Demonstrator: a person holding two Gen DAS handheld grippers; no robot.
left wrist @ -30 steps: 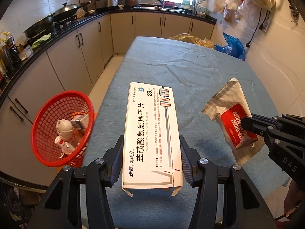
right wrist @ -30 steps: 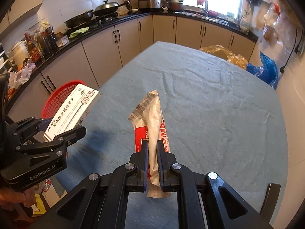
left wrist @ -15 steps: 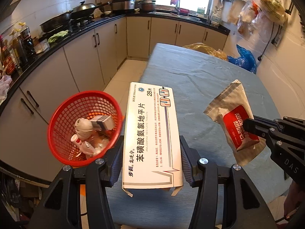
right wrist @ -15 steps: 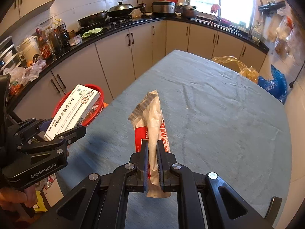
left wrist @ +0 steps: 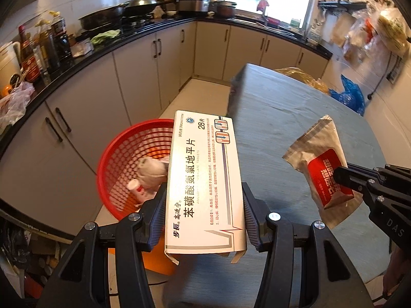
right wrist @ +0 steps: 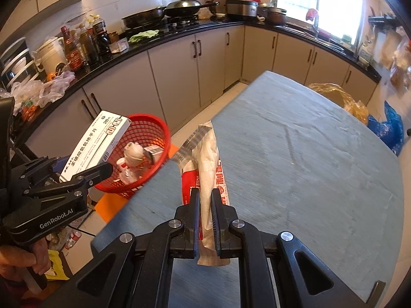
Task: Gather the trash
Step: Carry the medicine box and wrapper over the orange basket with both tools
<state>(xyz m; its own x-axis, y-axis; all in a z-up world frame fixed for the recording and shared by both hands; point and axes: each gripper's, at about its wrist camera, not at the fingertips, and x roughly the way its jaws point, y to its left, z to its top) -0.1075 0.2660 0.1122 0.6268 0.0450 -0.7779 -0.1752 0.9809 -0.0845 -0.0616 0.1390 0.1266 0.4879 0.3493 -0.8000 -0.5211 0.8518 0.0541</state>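
Two grippers loaded. Left gripper (left wrist: 204, 217): pads clamped on long sides of white tablet box (left wrist: 204, 179), flat, print up, far end over rim of red mesh basket (left wrist: 123, 154). Right gripper (right wrist: 205, 205): fingers pinched nearly closed on silver-and-red foil pouch (right wrist: 206, 164), held edge-on above near left edge of blue-grey table (right wrist: 308, 154). Basket on floor beside table, before grey cabinets (right wrist: 174, 77); holds crumpled white wad (right wrist: 133, 152), small carton, bottle. Hand (right wrist: 23, 261) on left gripper handle.
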